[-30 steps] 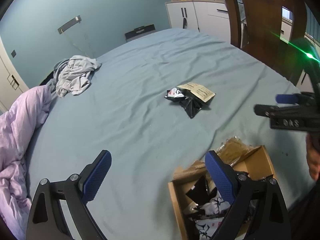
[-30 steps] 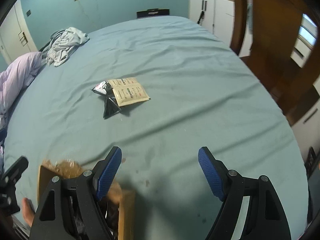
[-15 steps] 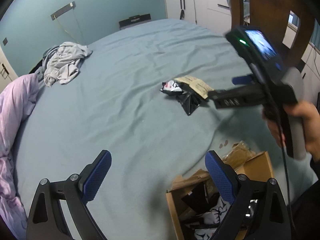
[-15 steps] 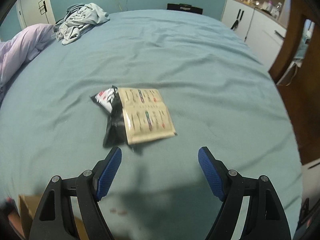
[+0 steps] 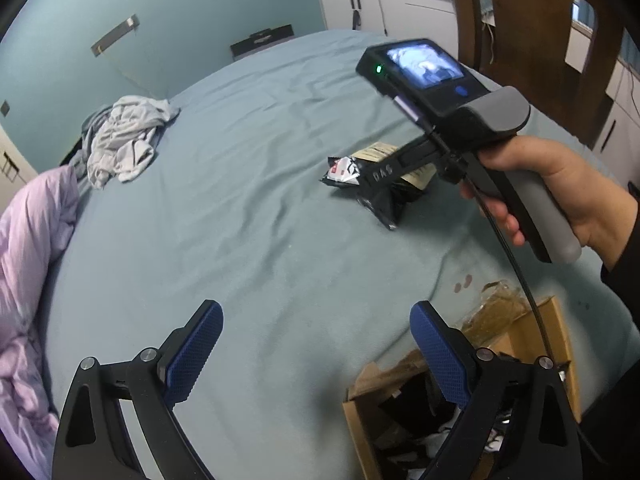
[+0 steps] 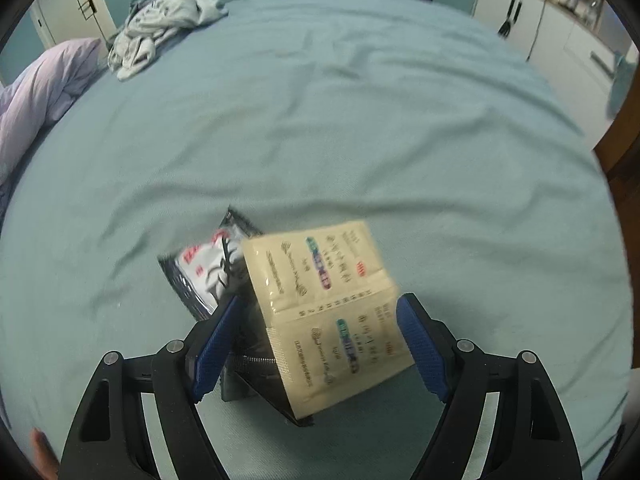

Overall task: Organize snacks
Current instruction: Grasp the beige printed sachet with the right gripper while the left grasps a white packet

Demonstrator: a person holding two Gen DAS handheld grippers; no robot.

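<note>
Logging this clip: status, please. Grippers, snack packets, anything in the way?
Left gripper open, idle beside the cardboard box. Right gripper open, straddling the beige packet, not closed. Beige overlaps black packet. Nothing blocking.

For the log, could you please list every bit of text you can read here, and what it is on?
"DAS": on the right gripper's black body, seen in the left wrist view.
Beige packet: coloured print, too blurred to read.
Black-and-white packet: red marks, unreadable.
Packets in the box: too small to read.
</note>
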